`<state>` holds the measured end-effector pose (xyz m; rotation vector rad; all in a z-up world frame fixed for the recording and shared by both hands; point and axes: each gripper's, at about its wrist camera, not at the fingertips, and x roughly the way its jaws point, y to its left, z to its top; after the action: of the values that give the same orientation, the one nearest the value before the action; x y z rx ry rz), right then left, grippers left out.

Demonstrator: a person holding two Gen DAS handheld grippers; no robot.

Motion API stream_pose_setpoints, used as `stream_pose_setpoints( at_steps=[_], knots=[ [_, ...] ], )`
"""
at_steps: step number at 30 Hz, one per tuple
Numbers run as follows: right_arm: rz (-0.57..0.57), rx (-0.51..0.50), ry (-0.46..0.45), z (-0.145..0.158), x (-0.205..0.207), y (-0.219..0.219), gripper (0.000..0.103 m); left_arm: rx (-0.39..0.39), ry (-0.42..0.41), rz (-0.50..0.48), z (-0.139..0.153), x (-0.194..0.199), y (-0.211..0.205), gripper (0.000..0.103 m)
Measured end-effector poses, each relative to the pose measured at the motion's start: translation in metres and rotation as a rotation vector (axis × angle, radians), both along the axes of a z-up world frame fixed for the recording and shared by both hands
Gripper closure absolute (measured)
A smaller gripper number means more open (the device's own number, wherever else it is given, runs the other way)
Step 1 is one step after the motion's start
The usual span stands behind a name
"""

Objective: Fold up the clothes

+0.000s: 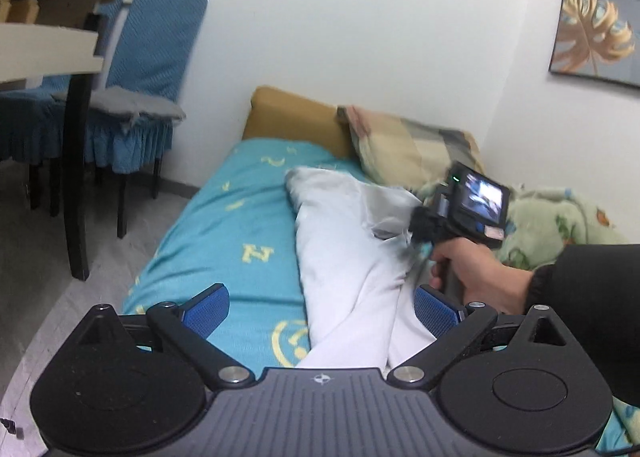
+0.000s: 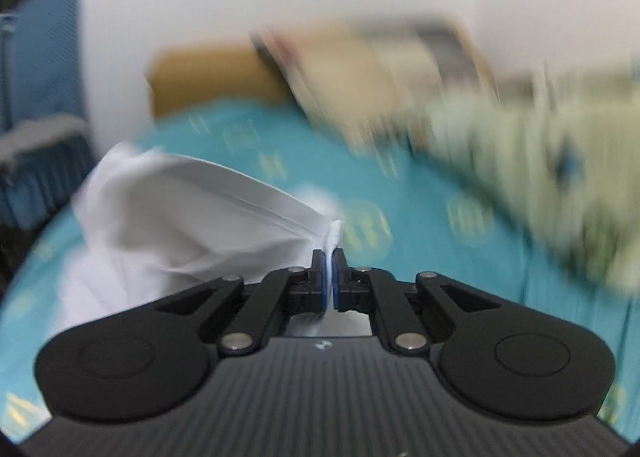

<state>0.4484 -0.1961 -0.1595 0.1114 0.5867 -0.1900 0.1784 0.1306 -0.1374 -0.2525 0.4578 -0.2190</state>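
A white garment [image 1: 344, 249] lies along the middle of a bed covered by a turquoise sheet [image 1: 236, 225] printed with yellow letters; in the left wrist view it runs from the centre of the frame down to the lower middle, where two smooth, sleeve-like lengths of cloth pass between the fingers of the left gripper [image 1: 322, 311]. Its far end, just above centre, is bunched and creased, and greyer in shadow. The left gripper's jaws stand wide apart, the blue pads [image 1: 208, 311] spread to either side of the cloth; whether the right-hand pad touches the fabric cannot be told. Right of centre in the same view, the right gripper [image 1: 408, 233] is held in the person's right hand [image 1: 476, 277], black sleeve behind it, its tip at the crumpled edge of the garment and lifted above the sheet. In the right wrist view, the right gripper [image 2: 329, 277] has its blue pads [image 2: 318, 277] pressed together on a thin fold of the white garment [image 2: 180, 209], which fans out to the left half of the frame with a seam line across it; the background there is smeared by motion blur. Beyond the garment, at the upper middle, lie a mustard pillow [image 1: 292, 117] and a patterned pillow [image 1: 404, 145]; a green floral blanket [image 1: 552, 221] sits at right, and a blue-covered chair [image 1: 148, 69] stands at upper left.
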Motion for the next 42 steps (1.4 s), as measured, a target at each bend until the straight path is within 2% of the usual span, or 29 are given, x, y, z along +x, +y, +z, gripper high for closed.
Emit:
stream_pose_setpoints(
  at_steps=[2,3,4,6,7,8,14,19,21,24,29,32,36,39,40,42],
  knots=[
    [0.033,0.094,0.053,-0.019,0.004,-0.017,0.093,0.011,0.023,-0.004,-0.009,0.008,-0.002,0.003],
    [0.052,0.107,0.04,-0.021,0.002,-0.018,0.089,0.009,0.033,-0.005,-0.013,0.012,-0.002,0.003],
    [0.079,0.109,0.031,-0.02,0.001,-0.017,0.08,0.006,0.043,-0.005,-0.018,0.014,-0.002,0.003],
    [0.143,0.111,0.021,-0.014,-0.007,-0.014,0.03,0.008,0.061,-0.002,-0.023,0.02,-0.002,0.003],
    [0.164,0.114,0.006,-0.008,-0.015,-0.014,0.02,0.013,0.068,0.0,-0.026,0.023,-0.002,0.003],
    [0.176,0.116,-0.016,-0.002,-0.025,-0.015,0.016,0.018,0.07,0.003,-0.026,0.024,-0.002,0.003],
    [0.242,0.134,-0.069,0.052,-0.091,-0.011,0.016,0.025,0.066,0.006,-0.011,0.014,-0.009,0.003],
    [0.282,0.16,-0.066,0.101,-0.185,-0.02,0.016,0.039,0.073,0.008,0.003,-0.001,-0.014,0.003],
    [0.292,0.199,-0.068,0.117,-0.228,-0.026,0.016,0.017,0.101,0.021,0.01,-0.01,-0.011,0.003],
    [0.307,0.264,-0.066,0.132,-0.289,-0.037,0.016,-0.034,0.13,0.063,0.022,-0.026,0.0,0.004],
    [0.259,0.287,-0.085,0.133,-0.37,-0.062,0.016,-0.09,0.202,0.172,0.035,-0.052,0.018,0.004],
    [0.218,0.333,-0.049,0.124,-0.387,-0.077,0.016,-0.143,0.289,0.246,0.029,-0.06,0.031,0.004],
    [0.15,0.397,-0.006,0.115,-0.391,-0.094,0.016,-0.158,0.447,0.355,0.009,-0.059,0.045,0.006],
    [0.127,0.425,-0.004,0.111,-0.392,-0.102,0.016,-0.204,0.557,0.417,-0.009,-0.058,0.058,0.012],
    [0.126,0.428,-0.003,0.109,-0.391,-0.102,0.016,-0.23,0.582,0.426,-0.015,-0.059,0.061,0.017],
    [0.126,0.431,0.004,0.105,-0.39,-0.103,0.016,-0.265,0.606,0.445,-0.022,-0.061,0.064,0.021]
  ],
)
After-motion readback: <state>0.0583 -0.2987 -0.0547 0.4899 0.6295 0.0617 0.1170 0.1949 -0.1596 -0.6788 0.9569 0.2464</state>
